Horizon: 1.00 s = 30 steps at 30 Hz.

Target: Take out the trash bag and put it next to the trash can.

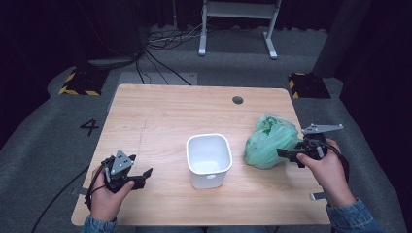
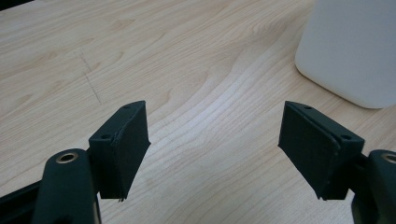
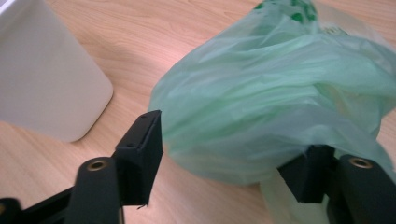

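A crumpled green plastic bag (image 1: pixel 269 141) lies on the right side of the wooden table (image 1: pixel 170 111), just right of a white square bin (image 1: pixel 210 178) that stands empty at the middle. My right gripper (image 1: pixel 287 154) is at the bag's right edge. In the right gripper view its jaws stand apart around the near bulge of the bag (image 3: pixel 271 93), the left pad just clear of the plastic and the right pad partly hidden under it. My left gripper (image 1: pixel 143 178) rests low at the table's front left, open (image 2: pixel 215 121) over bare wood, with the bin (image 2: pixel 350 46) off to its right.
The bin's wall (image 3: pixel 42 74) is close on the left in the right gripper view. A round cable hole (image 1: pixel 237 100) sits near the table's far edge. Cables and a white desk frame (image 1: pixel 238 19) are on the grey floor beyond.
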Motion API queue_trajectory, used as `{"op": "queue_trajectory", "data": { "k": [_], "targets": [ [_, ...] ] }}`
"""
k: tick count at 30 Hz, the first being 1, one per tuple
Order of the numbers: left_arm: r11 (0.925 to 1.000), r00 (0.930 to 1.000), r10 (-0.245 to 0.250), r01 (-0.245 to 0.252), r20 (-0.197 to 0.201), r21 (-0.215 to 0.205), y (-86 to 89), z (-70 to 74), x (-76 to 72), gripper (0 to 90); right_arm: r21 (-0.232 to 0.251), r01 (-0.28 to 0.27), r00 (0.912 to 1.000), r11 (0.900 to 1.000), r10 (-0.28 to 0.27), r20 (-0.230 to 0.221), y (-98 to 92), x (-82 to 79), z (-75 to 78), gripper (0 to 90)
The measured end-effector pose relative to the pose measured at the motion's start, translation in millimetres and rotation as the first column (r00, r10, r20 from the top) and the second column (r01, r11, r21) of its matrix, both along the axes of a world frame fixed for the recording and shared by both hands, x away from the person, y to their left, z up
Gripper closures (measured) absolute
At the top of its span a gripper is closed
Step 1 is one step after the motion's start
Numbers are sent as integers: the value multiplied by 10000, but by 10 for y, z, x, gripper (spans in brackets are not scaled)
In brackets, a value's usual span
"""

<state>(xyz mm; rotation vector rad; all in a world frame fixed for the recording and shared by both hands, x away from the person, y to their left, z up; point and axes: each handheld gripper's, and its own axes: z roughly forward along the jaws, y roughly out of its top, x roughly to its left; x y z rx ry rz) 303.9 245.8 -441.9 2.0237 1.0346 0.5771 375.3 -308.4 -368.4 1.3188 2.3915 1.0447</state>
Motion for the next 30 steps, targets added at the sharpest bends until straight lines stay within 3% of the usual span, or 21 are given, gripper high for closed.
{"op": "queue_trajectory", "data": {
  "k": [6,9,16,22,26,30],
  "targets": [
    [10000,10000,7,-7,34,-15,-3,2,-4,242,-363,-340,9976,9988,317,-622,-88,-171,26,424],
    [10000,10000,-5,5,18,-8,-3,3,-4,241,-286,-570,9952,9980,545,-809,-123,-263,38,444],
    [10000,10000,-72,72,-34,-31,-21,-5,-11,242,-26,-496,9976,9988,497,481,-184,-532,152,429],
    [10000,9999,-47,46,-162,-72,-18,-48,-47,242,73,-350,9818,9994,330,1872,-253,-734,57,379],
    [9999,9995,-125,126,-299,46,-31,-100,-63,241,119,-300,9753,9995,267,2193,-292,-802,-104,365],
    [9999,9988,-129,132,-480,51,-39,-155,-79,241,-190,-244,9726,9995,281,2306,-336,-843,-297,335]
  ]
}}
